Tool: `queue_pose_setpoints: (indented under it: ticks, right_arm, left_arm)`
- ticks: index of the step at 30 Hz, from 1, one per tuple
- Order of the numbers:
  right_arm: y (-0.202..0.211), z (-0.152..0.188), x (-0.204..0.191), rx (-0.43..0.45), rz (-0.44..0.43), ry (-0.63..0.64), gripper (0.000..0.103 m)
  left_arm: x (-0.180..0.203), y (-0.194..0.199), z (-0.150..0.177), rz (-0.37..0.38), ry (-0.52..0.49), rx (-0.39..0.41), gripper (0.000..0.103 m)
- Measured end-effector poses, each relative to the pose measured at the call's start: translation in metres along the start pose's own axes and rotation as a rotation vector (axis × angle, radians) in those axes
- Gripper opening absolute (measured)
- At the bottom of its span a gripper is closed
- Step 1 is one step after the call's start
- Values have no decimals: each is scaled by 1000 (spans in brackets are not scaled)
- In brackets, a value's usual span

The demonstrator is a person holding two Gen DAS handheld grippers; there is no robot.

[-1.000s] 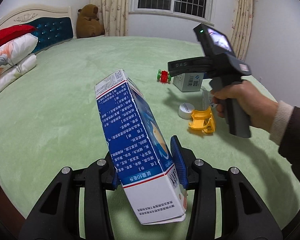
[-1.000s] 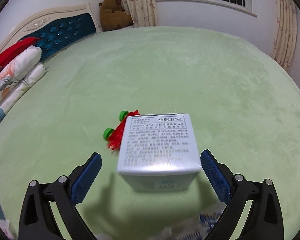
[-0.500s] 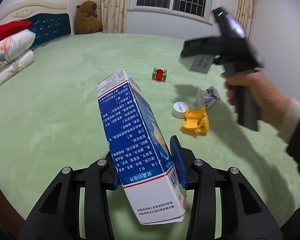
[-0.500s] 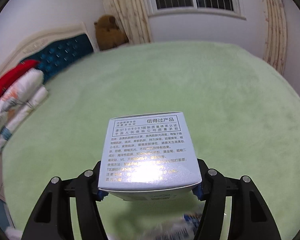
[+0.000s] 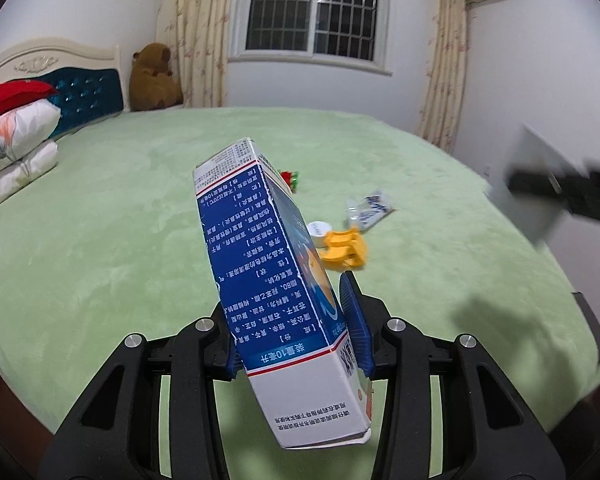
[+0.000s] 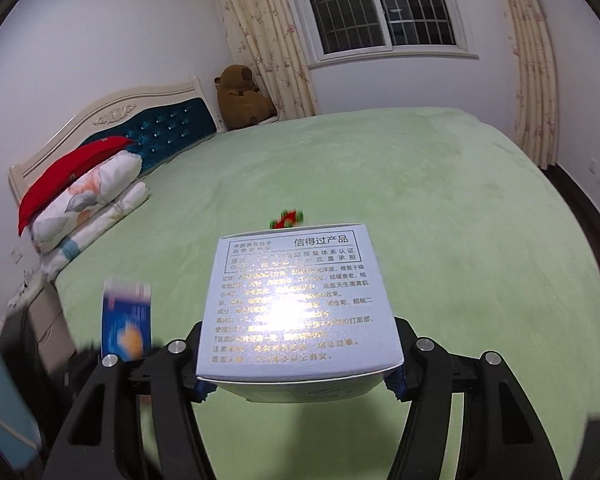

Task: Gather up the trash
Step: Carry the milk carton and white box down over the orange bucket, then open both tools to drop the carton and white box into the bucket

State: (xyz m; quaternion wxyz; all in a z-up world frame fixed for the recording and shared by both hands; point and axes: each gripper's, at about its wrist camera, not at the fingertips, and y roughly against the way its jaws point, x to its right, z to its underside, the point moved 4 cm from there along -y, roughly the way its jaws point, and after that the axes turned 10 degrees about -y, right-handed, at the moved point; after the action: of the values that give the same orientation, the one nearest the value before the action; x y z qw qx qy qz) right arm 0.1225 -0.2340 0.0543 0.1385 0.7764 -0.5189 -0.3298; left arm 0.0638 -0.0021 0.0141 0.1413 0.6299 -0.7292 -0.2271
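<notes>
My left gripper (image 5: 296, 328) is shut on a blue and white carton (image 5: 272, 280) and holds it tilted above the green bed. My right gripper (image 6: 298, 384) is shut on a pale blue printed box (image 6: 300, 304), lifted off the bed; it shows blurred at the right edge of the left wrist view (image 5: 540, 192). On the bed lie a yellow plastic piece (image 5: 344, 250), a white tape roll (image 5: 318, 230), a crumpled wrapper (image 5: 370, 210) and a small red and green toy (image 5: 290, 178), which also shows in the right wrist view (image 6: 286, 219).
The green bed cover (image 5: 100, 240) fills both views. Pillows (image 6: 80, 200) and a blue headboard (image 6: 168, 128) are at the left. A brown plush bear (image 6: 242, 96) sits at the far corner. A bedside cabinet (image 6: 40, 320) stands by the bed's near left edge.
My right gripper shut on the pale blue box, lifted it off the bed and drew back to the right. My left gripper kept the carton and rose a little.
</notes>
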Motion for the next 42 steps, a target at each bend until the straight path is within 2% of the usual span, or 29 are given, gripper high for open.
queue_pose_setpoints:
  ticks: [5, 9, 15, 17, 22, 26, 30, 35, 42]
  right_arm:
    - [48, 61, 6, -27, -4, 3, 62]
    - [70, 99, 0, -42, -14, 19, 62]
    - [92, 147, -12, -81, -51, 59, 62]
    - [96, 161, -13, -108, -70, 52, 62]
    - [96, 203, -6, -215, -92, 55, 62]
    - [81, 242, 3, -330, -92, 36, 62]
    - [63, 271, 11, -412, -83, 3, 62]
    - [46, 294, 13, -496, -62, 7, 62]
    - [34, 304, 14, -556, -52, 23, 63]
  left_arm:
    - [12, 45, 23, 18, -46, -5, 40]
    - [23, 78, 40, 38, -80, -23, 40]
    - [58, 112, 75, 89, -243, -66, 40]
    - [67, 115, 87, 113, -269, -96, 40]
    - [83, 114, 125, 190, -317, -213, 40]
    - [100, 103, 161, 265, -344, -324, 40]
    - [111, 84, 191, 308, -356, -434, 40]
    - [107, 70, 206, 351, -312, -514, 40]
    - [103, 53, 219, 387, -264, -605, 40]
